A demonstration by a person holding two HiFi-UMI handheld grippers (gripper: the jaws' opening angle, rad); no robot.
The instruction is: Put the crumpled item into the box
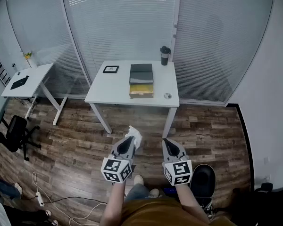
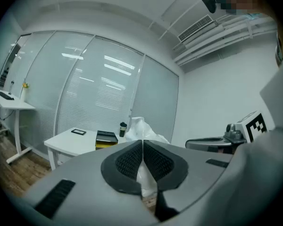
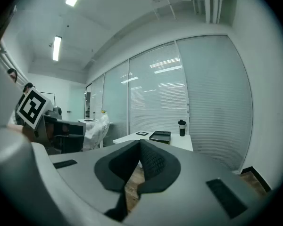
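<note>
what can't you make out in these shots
Head view: inside the box, too far and small.
Head view: small round thing on the table, too small to identify.
Left gripper view: lower part of the crumpled item, covered by the left hand-held gripper.

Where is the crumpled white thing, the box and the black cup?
crumpled white thing (image 1: pixel 135 135), head view, its bunched upper end.
box (image 1: pixel 141 74), head view, its dark top.
black cup (image 1: pixel 165 56), head view, the middle of its body.
</note>
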